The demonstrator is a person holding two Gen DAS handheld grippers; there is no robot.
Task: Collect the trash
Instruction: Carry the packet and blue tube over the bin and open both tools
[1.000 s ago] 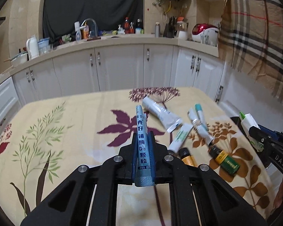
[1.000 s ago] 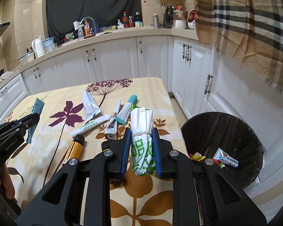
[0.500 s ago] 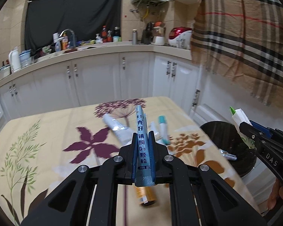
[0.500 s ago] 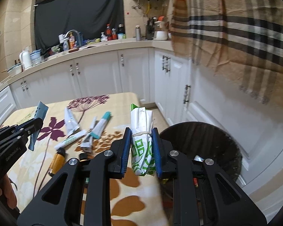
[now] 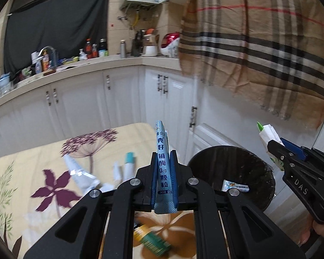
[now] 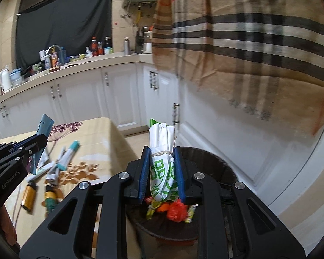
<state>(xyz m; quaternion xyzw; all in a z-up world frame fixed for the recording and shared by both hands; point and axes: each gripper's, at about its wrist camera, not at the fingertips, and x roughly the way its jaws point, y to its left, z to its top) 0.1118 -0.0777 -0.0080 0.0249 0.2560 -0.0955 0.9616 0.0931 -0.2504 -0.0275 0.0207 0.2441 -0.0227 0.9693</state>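
My left gripper (image 5: 164,161) is shut on a flat light-blue sachet (image 5: 162,151) printed with dark characters, held upright over the table's right end. My right gripper (image 6: 162,157) is shut on a rolled white-and-green paper packet (image 6: 163,151) tied with string, held above the dark round trash bin (image 6: 218,168). The bin (image 5: 259,172) stands on the floor right of the table and holds several wrappers (image 6: 174,210). In the left wrist view the right gripper (image 5: 276,149) shows at the right edge with its packet (image 5: 267,133). The left gripper (image 6: 35,144) with the sachet (image 6: 43,127) shows at the left of the right wrist view.
On the floral tablecloth (image 5: 32,161) lie several tubes, among them a white crumpled tube (image 5: 80,172), a teal-capped tube (image 6: 70,151) and two small amber bottles (image 6: 29,196). White cabinets (image 5: 80,103) run behind, and a plaid cloth (image 5: 259,43) hangs at the upper right.
Both grippers have swung to the right with their loads. The bin has come into the left wrist view, and the right gripper now hangs over the bin instead of the table's edge.
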